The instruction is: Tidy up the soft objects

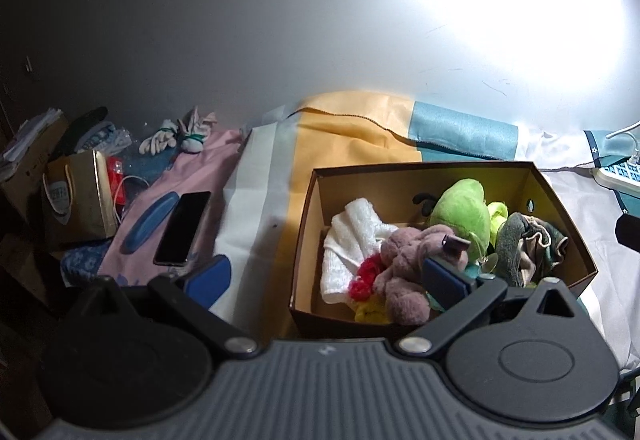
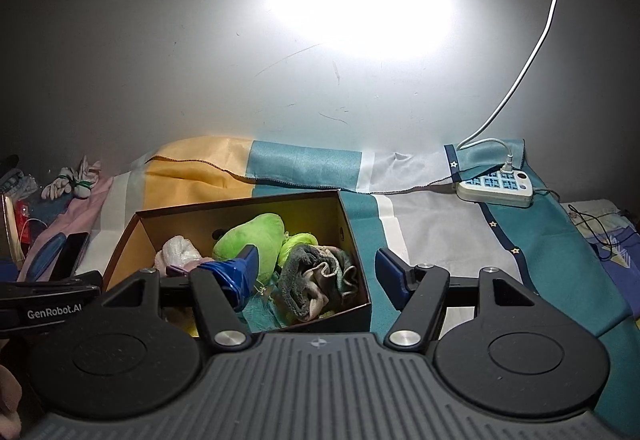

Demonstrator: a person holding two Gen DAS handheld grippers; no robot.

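Left wrist view: left hand-held gripper (image 1: 326, 274) spread wide, empty, straddling cardboard box (image 1: 560, 195) wall; plush toys (image 1: 404, 264) already packed beyond right fingertip. Right hand-held gripper (image 2: 320, 272) likewise wide, empty.

The right gripper (image 2: 320, 274) hangs with its blue fingers (image 2: 394, 276) spread wide and nothing between them, the left finger over the cardboard box (image 2: 352, 236) and the right finger just outside the box's right wall, above the teal and white cloth (image 2: 460, 240). Inside the box, ahead of the left finger, lie a green plush toy (image 2: 256, 240), a white towel (image 2: 178, 250) and a crumpled grey cloth (image 2: 316, 280). Far ahead to the right a white power strip (image 2: 496, 189) rests on the cloth with a white cable (image 2: 532, 51) rising from it, and at the left edge the other gripper (image 2: 48, 300) shows beside a dark phone (image 2: 74, 254)
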